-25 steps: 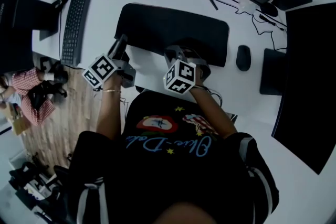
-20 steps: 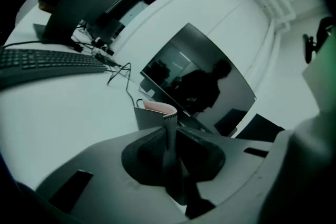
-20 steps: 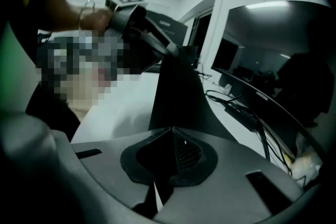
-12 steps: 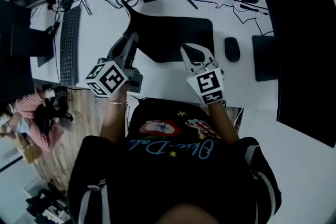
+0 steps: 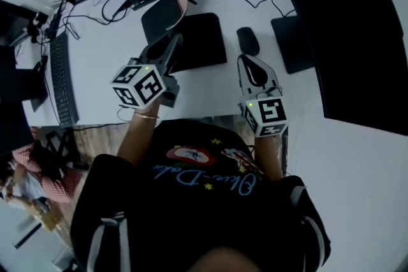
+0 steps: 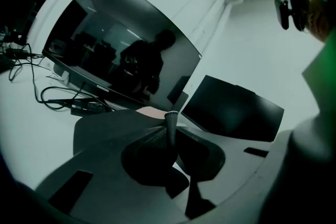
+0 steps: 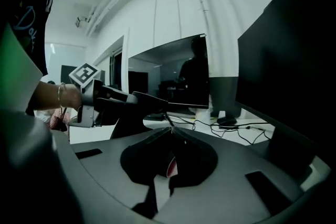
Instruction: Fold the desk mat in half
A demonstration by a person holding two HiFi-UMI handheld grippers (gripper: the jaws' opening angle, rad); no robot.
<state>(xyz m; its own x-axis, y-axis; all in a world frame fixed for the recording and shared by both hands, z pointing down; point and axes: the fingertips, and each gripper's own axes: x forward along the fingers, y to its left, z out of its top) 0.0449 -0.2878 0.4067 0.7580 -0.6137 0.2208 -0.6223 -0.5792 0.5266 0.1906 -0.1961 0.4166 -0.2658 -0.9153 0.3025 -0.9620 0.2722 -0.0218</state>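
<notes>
Head view: left gripper (image 5: 173, 46) fingers clamp desk mat (image 5: 203, 41) edge; right gripper (image 5: 250, 62) fingers together.

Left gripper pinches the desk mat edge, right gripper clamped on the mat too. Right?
No: the right gripper is shut on nothing, clear of the desk mat, as the right gripper view shows. The left gripper does pinch the mat's edge.

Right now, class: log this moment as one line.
left gripper: shut on desk mat edge, lifted | right gripper: shut, empty | fold: partway
</notes>
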